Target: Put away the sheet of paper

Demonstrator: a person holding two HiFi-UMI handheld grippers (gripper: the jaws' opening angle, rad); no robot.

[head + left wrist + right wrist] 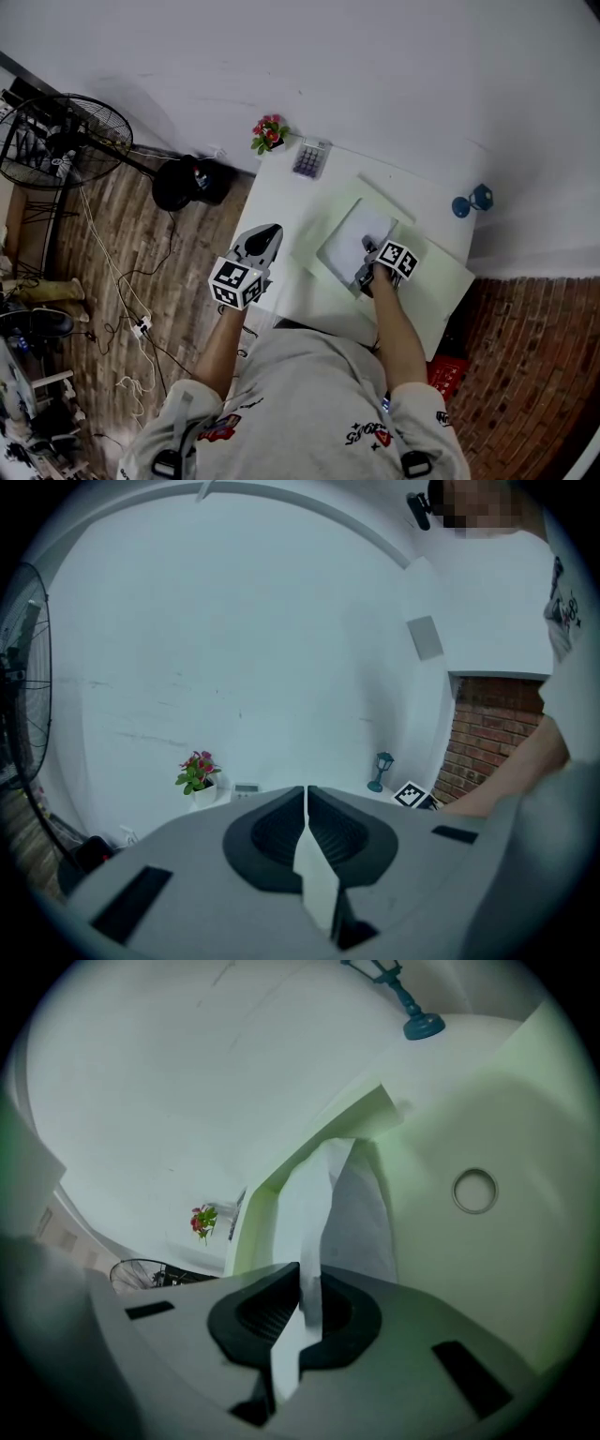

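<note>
Right gripper (367,262): jaws clamped on the sheet of paper (354,234), whose long axis apparently runs away from them over a green folder (441,281). Left gripper (265,239): jaws together, empty.

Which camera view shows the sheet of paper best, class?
The head view: it shows nearly the whole sheet of paper on the green folder. The right gripper view shows only its edge pinched in the right gripper, foreshortened. The left gripper view does not show it.
</note>
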